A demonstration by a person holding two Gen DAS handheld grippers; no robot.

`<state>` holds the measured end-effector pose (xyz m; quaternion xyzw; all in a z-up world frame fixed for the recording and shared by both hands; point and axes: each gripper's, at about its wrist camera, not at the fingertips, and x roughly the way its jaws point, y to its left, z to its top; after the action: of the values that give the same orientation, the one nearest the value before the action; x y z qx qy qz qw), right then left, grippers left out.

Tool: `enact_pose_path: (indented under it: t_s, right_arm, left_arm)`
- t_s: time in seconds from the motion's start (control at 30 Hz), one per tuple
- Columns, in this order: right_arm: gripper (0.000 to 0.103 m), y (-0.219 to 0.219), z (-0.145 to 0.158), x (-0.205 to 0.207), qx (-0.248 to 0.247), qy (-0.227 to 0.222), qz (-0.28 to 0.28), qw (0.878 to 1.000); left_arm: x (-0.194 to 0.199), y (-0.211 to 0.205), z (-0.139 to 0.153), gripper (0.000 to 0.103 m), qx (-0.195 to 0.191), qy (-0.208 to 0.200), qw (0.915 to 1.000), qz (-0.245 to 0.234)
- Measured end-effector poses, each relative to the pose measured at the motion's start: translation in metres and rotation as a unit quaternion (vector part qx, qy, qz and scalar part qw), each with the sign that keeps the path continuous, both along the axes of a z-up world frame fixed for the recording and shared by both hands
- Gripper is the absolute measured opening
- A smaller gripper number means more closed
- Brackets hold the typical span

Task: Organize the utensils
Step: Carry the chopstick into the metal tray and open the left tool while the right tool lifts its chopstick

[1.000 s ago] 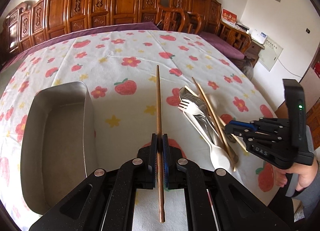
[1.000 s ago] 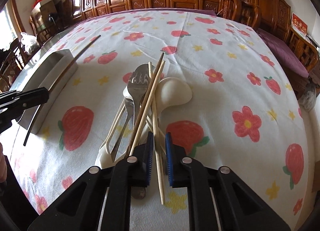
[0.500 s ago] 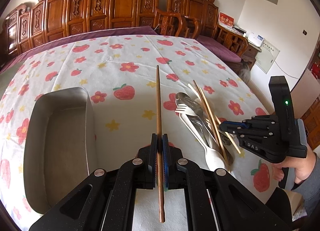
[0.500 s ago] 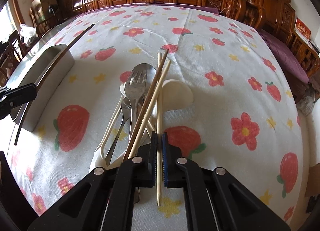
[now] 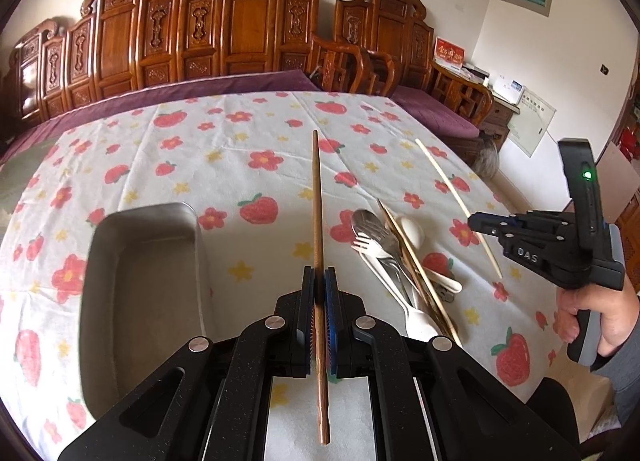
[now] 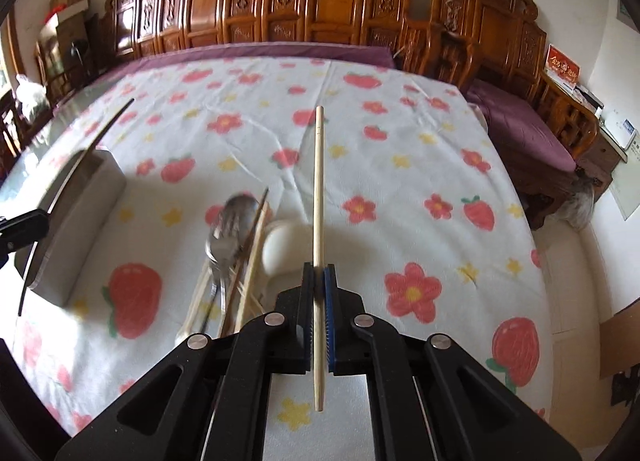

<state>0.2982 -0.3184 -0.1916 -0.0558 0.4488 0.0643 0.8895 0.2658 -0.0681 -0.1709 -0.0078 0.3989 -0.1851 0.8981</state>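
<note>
**Chopsticks clamped in both grippers, clear of the pile**

Chopsticks are the items in hand. The left gripper (image 5: 319, 317) has its jaws closed on a dark brown chopstick (image 5: 317, 201), gripped toward its butt end, the long tip running out to 12 o'clock above the tablecloth (image 5: 224, 165). The right gripper (image 6: 319, 313) has its jaws closed on a pale chopstick (image 6: 319, 181), likewise pointing to 12 o'clock, a short tail projecting behind the pads.

Judgement: the step is the carry to the metal tray (image 5: 140, 285), which sits at 9 to 10 o'clock of the left jaws, apparently empty. Each stick should be kept level with a firm pinch, since so long an overhang may pivot. Lowering lengthwise along the tray should avoid the rim.

The remaining pile of utensils (image 5: 400, 261), forks, spoons and more chopsticks, lies at 1 o'clock of the left jaws and 10 to 11 o'clock of the right.
</note>
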Motion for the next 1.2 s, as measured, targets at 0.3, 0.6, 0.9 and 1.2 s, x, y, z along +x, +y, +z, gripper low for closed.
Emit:
enact_pose_path:
  t_s: [0.3,0.6,0.9,1.2]
  right_arm:
    - [0.006,0.034,0.028,-0.018,0.032,-0.025,0.046,0.998]
    - [0.006,0.082,0.034,-0.031,0.056,-0.031,0.092,0.994]
    - [0.006,0.130,0.026,-0.030,0.074,-0.019,0.120,0.990]
    - [0.006,0.174,0.022,-0.024,0.094,-0.007,0.143,0.985]
  left_arm:
    - [-0.005,0.028,0.019,0.004,0.007,-0.007,0.9999,0.013]
    - [0.003,0.069,0.015,0.004,0.043,0.000,0.9985,0.034]
    - [0.018,0.113,-0.022,0.004,0.061,0.041,0.9951,0.067]
    - [0.027,0.125,-0.046,0.004,0.068,0.070,0.9916,0.084]
